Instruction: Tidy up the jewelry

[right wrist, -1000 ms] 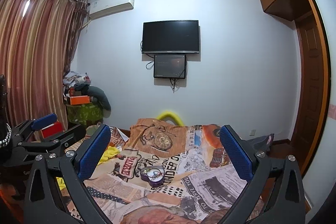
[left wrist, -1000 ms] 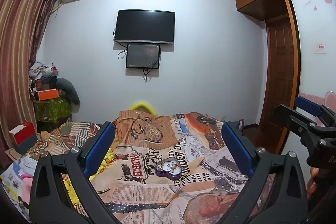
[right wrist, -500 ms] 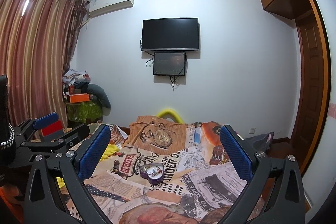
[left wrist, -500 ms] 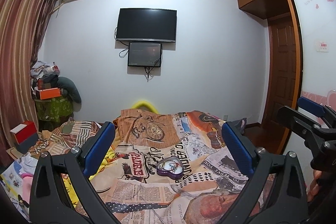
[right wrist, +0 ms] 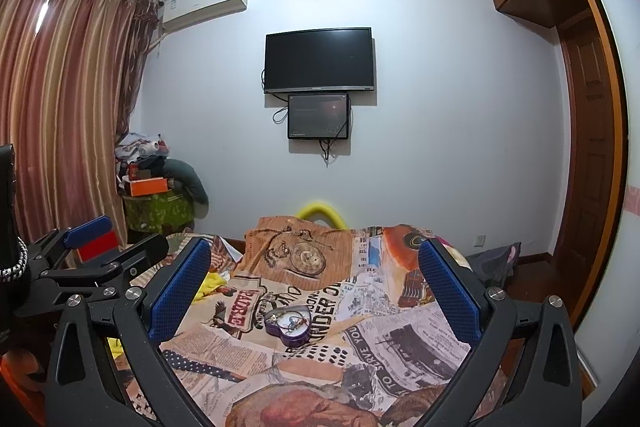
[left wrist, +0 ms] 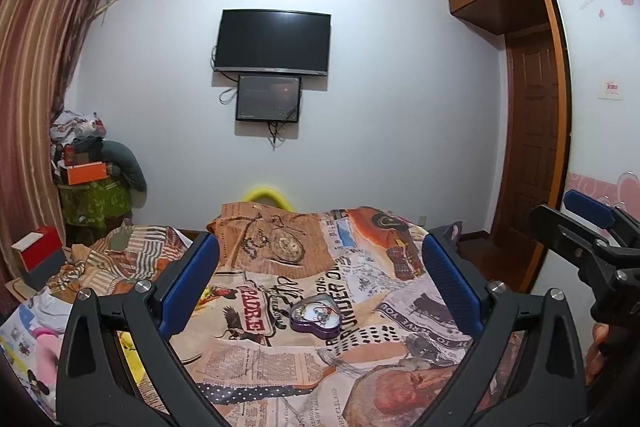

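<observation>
Both tongs are held above the near end of the bed (left wrist: 280,367), pointing toward the far wall. The left tongs (left wrist: 320,283) have their blue pads spread wide, with nothing between them. The right tongs (right wrist: 316,287) are spread equally wide and are likewise empty. In the left wrist view the right tongs appear at the right edge, raised and clear of the bedcover; in the right wrist view the left tongs appear at the left edge, also clear of it.

The heart-shaped jewelry box (left wrist: 316,319) is purple, lies open and sits flat on the newspaper-print bedcover, roughly central between the pads of each tool and well ahead of them. Small jewelry pieces (right wrist: 290,323) lie tangled inside it; individual items cannot be told apart. Neither tool touches the box.

On the far wall hangs a dark television (left wrist: 272,41) with a smaller screen (left wrist: 268,99) directly beneath it. Striped curtains (right wrist: 60,107) cover the left side of the room.
</observation>
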Available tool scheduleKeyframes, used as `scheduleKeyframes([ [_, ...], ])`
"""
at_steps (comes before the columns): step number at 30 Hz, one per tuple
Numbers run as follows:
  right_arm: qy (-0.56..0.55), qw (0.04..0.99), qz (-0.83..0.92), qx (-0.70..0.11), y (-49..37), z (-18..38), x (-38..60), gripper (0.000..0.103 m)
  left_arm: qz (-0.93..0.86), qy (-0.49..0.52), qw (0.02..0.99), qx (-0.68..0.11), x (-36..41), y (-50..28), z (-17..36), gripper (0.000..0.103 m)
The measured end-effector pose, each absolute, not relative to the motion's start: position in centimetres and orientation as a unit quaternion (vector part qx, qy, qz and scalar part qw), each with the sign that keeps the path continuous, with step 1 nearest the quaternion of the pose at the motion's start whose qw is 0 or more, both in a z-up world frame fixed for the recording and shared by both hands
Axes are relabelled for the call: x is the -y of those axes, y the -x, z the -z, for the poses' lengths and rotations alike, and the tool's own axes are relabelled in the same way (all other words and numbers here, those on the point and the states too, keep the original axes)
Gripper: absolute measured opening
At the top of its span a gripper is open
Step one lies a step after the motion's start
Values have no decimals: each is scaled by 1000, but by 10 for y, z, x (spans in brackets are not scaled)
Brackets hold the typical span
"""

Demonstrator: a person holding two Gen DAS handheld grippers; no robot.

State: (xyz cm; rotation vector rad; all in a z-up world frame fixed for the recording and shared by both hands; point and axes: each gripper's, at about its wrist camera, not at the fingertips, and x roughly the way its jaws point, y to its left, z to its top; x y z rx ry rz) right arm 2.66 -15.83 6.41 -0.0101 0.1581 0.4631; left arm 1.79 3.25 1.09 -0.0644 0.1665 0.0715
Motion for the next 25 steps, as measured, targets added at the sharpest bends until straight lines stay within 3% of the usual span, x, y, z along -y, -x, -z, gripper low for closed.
scheduleKeyframes([
  [25,0,970,-225,-89,-31,-61,159,103,-19,29,995,-94,-32,-23,-6,102],
])
